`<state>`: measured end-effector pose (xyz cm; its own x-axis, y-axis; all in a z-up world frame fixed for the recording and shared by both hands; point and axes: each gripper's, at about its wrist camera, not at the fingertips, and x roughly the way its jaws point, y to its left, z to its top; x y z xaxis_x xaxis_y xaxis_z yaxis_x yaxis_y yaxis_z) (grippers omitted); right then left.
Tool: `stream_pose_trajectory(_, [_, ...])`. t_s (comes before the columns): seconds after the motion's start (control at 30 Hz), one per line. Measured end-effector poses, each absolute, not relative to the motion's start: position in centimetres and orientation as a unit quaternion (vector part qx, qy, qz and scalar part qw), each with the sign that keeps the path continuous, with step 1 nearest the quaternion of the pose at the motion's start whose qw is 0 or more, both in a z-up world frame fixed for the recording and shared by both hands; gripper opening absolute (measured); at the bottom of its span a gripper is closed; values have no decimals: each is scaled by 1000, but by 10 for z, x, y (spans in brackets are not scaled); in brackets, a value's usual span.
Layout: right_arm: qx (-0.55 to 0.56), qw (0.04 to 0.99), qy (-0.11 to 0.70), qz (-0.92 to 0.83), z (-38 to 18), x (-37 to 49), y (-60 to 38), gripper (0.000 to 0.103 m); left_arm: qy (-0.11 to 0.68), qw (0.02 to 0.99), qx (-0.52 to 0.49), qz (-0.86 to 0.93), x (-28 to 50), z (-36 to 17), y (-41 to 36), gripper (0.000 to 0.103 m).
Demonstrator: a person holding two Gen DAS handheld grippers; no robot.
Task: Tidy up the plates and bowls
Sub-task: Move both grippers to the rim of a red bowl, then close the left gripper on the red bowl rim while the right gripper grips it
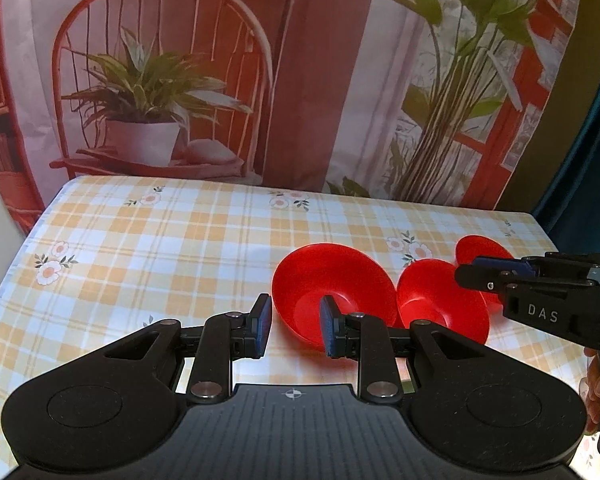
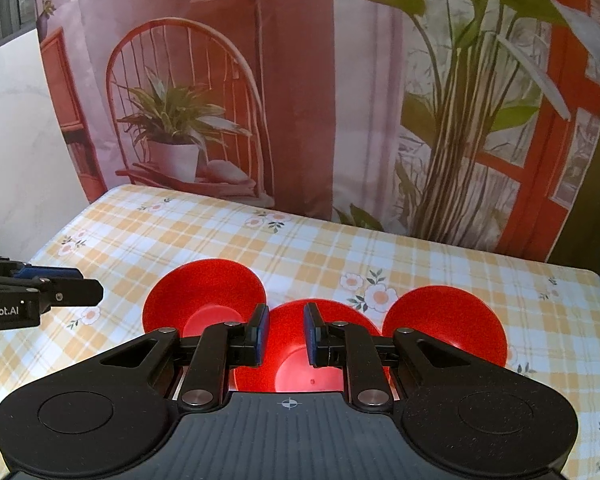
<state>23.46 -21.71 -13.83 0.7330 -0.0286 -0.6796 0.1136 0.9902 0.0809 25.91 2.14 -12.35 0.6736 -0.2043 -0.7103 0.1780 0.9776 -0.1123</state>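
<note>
Three red bowls stand in a row on the checked tablecloth. In the left wrist view they are the left bowl (image 1: 332,280), the middle bowl (image 1: 440,296) and the right bowl (image 1: 480,248). My left gripper (image 1: 296,326) is open and empty, just left of and above the left bowl's near rim. My right gripper (image 2: 286,334) is open and empty, hovering over the middle bowl (image 2: 296,360), with the left bowl (image 2: 204,292) and the right bowl (image 2: 448,320) on either side. The right gripper also shows from the side in the left wrist view (image 1: 496,276).
The table (image 1: 160,248) wears a yellow checked cloth with flowers. A printed backdrop (image 1: 260,80) of a chair and plants hangs right behind the far edge. The left gripper's side shows in the right wrist view (image 2: 60,292).
</note>
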Motion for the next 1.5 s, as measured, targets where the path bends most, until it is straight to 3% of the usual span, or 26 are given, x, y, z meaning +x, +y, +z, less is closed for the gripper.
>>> stream_pose_trajectory(1.5, [39,909,415,7,-194,326,-212,20,453,885,-48,-99,311,-190,20,28])
